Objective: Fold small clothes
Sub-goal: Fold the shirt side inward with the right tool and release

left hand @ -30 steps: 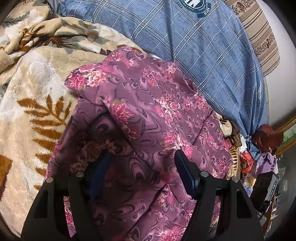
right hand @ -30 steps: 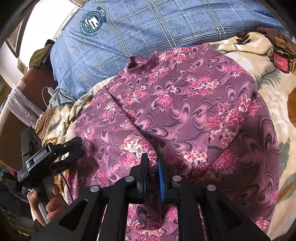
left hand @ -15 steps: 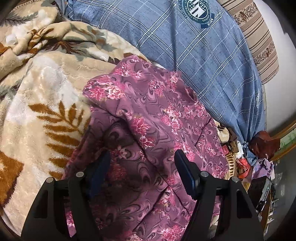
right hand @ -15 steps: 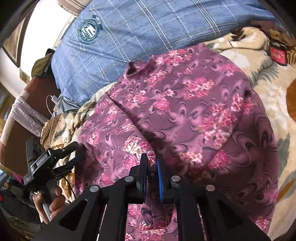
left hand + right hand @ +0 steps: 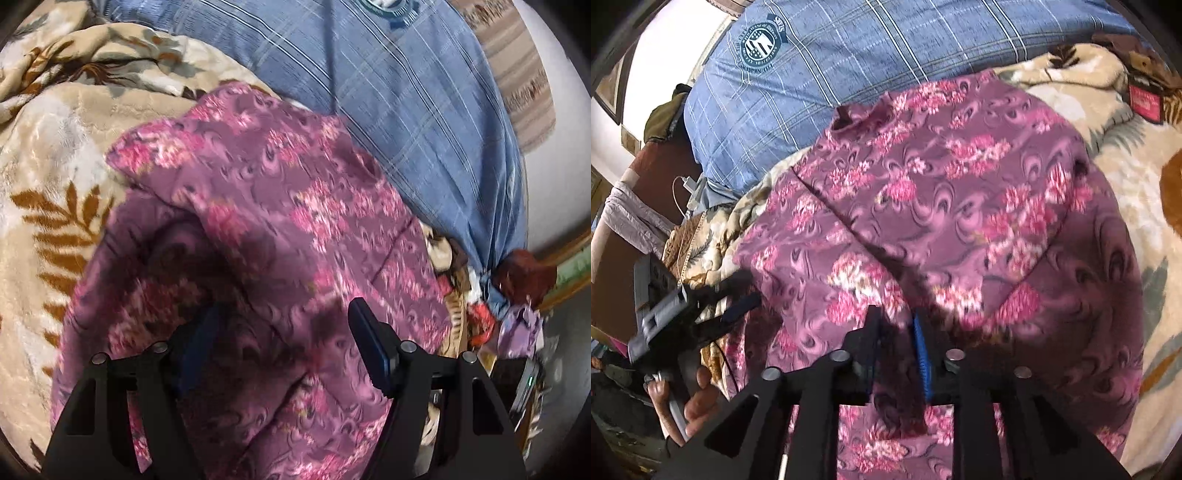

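A purple garment with pink flowers (image 5: 960, 206) lies spread on the bed, one flap folded over itself (image 5: 280, 206). My right gripper (image 5: 895, 317) hovers low over its near part. Its jaws are opening, and a dark fold of the cloth still lies loosely between them. My left gripper (image 5: 282, 314) stands open wide over the garment's near edge, the cloth bulging up between its fingers without being pinched. In the right wrist view, the left gripper (image 5: 738, 299) shows at the garment's left edge, held by a hand (image 5: 698, 402).
The garment rests on a beige plush blanket with brown leaf prints (image 5: 48, 206). A large blue checked pillow (image 5: 849, 55) lies right behind it. Clutter, a cable and a brown cloth sit off the bed's side (image 5: 517, 314).
The right gripper's jaws, shut on a fold of the purple garment before, have parted. The left gripper has stayed open in about the same place.
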{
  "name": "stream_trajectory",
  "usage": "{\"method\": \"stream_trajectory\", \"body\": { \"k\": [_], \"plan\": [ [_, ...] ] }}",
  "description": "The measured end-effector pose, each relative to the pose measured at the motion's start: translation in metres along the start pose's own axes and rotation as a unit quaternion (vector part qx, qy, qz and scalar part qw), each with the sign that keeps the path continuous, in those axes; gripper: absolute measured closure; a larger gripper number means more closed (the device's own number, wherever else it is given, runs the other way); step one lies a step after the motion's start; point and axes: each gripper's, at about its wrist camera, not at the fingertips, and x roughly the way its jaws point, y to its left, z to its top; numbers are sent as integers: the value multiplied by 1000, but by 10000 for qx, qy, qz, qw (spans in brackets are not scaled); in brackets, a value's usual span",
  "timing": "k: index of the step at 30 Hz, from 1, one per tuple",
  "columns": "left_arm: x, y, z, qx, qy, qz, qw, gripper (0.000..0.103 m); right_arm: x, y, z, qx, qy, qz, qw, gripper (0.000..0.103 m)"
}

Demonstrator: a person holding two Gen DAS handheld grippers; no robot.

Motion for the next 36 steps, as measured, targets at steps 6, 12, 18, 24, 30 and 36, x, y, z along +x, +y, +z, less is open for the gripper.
{"method": "stream_trajectory", "body": {
  "k": [6,12,18,24,30,36],
  "plan": [
    [7,10,1,-188,16,127,9997,32,4,8,-12,-122,124,-345,9993,93],
    [-2,18,2,-222,-91,166,9996,32,-34,17,-24,-259,-86,-253,9993,93],
    [-4,25,4,-352,-74,150,9992,32,5,-9,-32,32,386,-497,9980,89],
    [-6,34,8,-521,-153,182,9984,33,-4,-2,-30,-121,281,-558,9980,89],
    [-12,27,10,-397,-356,292,9981,102,-14,-2,-34,-131,153,-410,9990,91],
    [-23,34,17,-255,-461,599,9968,103,-5,-12,-36,-65,302,-472,9984,91]
  ]
}}
